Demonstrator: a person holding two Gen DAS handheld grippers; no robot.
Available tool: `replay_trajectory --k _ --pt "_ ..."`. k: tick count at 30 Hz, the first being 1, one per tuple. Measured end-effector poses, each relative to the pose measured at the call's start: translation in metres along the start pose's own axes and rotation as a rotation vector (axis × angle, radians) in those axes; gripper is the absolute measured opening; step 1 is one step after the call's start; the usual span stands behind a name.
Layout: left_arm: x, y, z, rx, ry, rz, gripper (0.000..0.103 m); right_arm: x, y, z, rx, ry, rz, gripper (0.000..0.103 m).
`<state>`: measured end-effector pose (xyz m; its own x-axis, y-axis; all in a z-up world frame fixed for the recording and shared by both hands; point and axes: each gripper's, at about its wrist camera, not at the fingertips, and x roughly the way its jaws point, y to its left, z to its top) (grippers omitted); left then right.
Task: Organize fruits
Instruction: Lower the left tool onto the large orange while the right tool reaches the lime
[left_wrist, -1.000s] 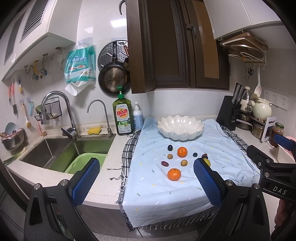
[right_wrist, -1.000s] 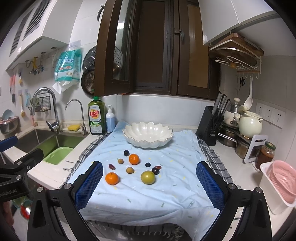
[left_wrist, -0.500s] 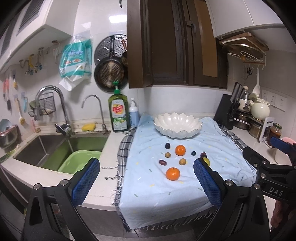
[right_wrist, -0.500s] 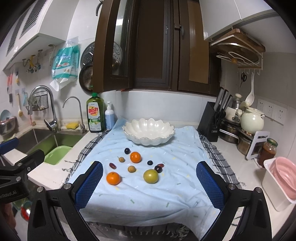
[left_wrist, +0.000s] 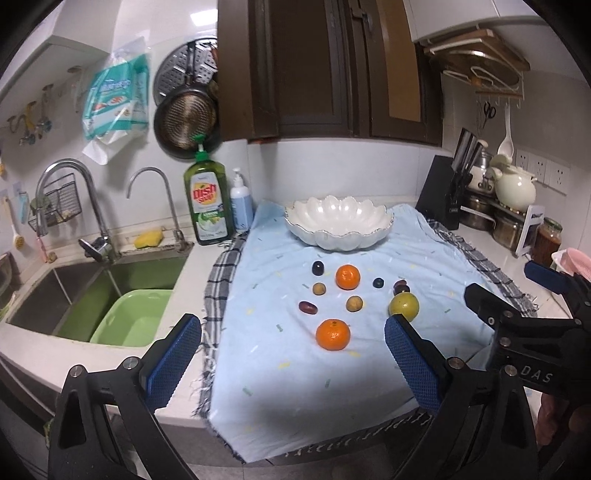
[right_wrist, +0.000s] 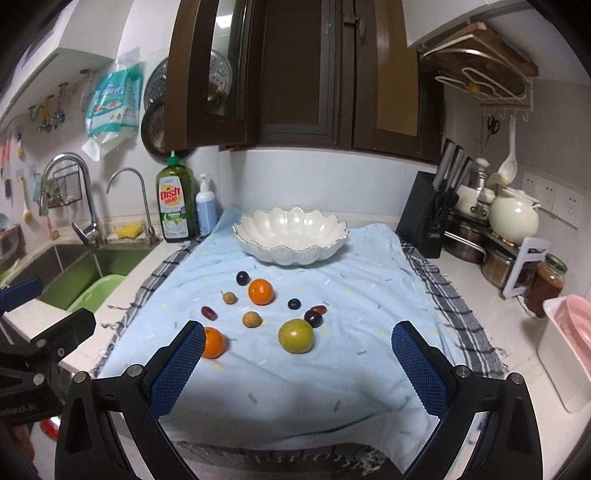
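Lying beyond both spread tools (left_wrist: 293, 360) (right_wrist: 297, 363): scattered fruits (right_wrist: 296, 336).

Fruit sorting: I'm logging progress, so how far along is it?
Nothing looks done: the white bowl holds no fruit. Nothing is in hand; the left tool and right tool are open, short of the fruit. Left: two oranges, the green fruit and the small fruits, all on the blue cloth.

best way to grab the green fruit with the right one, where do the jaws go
Close the jaws across the widest middle of the green fruit, coming down from above and the near edge. It is round and sits free on the blue cloth, with bare cloth to its left and right. A dark plum sits close behind it, so avoid reaching past. The right gripper is open and already roughly lined up.
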<state>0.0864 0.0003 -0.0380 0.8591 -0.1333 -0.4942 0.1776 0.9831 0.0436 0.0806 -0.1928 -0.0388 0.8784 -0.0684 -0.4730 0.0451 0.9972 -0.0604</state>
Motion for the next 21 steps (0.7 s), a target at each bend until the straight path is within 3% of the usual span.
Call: replay_trajectory --k 13,21 --pt "0.096 -0.021 -0.009 0.006 0.142 -0.012 0.084 0.104 -0.007 -0.003 -0.093 0.134 0.074 0.101" --pt "0.143 -0.034 -0.027 0.039 0.232 -0.037 0.077 0.149 -0.007 -0.022 -0.108 0.248 0.107 0.092"
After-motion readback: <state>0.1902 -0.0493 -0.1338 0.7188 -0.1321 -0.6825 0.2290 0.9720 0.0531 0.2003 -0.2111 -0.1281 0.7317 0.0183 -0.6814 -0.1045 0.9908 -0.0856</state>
